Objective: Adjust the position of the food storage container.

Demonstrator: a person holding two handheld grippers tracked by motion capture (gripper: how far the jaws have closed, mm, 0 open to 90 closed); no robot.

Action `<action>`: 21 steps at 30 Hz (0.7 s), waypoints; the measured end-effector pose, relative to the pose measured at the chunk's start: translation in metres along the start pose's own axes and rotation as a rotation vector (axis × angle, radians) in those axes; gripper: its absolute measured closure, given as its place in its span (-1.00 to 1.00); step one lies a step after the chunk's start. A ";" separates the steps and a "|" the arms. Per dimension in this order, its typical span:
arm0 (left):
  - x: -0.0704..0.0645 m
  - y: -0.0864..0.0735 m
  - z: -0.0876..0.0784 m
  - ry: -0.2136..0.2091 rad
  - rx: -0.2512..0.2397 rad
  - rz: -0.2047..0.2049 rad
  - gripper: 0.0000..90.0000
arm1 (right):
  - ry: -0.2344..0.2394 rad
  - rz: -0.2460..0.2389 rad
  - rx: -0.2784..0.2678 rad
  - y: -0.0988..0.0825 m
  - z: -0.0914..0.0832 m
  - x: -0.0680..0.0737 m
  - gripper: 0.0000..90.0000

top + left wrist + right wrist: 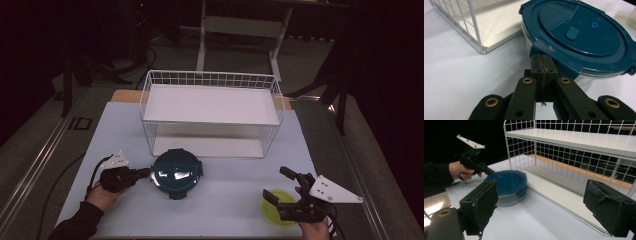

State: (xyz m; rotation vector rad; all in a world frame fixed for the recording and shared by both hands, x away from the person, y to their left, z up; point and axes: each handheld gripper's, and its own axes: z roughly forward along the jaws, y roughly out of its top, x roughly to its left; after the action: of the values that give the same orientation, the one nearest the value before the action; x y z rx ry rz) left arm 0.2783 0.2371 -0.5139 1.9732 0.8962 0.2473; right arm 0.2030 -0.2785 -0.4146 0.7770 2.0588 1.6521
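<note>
A round container with a dark teal clip-on lid (177,173) sits on the white table in front of the wire rack. My left gripper (146,172) is shut and lies level at the container's left side. In the left gripper view its closed tips (542,61) reach under one of the lid's clip tabs (542,48); I see nothing between the pads. My right gripper (277,184) stands open at the front right, above a yellow-green round dish (280,209). From the right gripper view, the container (509,182) and the left gripper (487,171) show between its wide-apart pads (482,203).
A white wire rack (210,82) with an upper white shelf (210,105) and a lower board stands at the back centre; its corner (482,48) is close to the container. A person's hands hold both grippers at the table's front edge (200,235).
</note>
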 end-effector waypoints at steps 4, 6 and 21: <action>-0.001 0.004 0.005 -0.001 0.001 -0.001 0.98 | 0.003 -0.001 0.003 0.000 0.000 0.001 -0.73; -0.003 0.007 0.009 -0.002 0.007 0.005 0.98 | 0.004 0.003 0.004 0.000 0.001 0.000 -0.73; -0.028 0.022 0.034 -0.060 0.039 0.039 0.98 | 0.024 0.011 0.016 -0.001 0.004 -0.001 -0.75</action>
State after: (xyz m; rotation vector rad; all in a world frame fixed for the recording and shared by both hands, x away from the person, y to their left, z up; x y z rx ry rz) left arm 0.2859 0.1883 -0.5101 2.0247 0.8301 0.1935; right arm 0.2056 -0.2763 -0.4163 0.7791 2.0898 1.6605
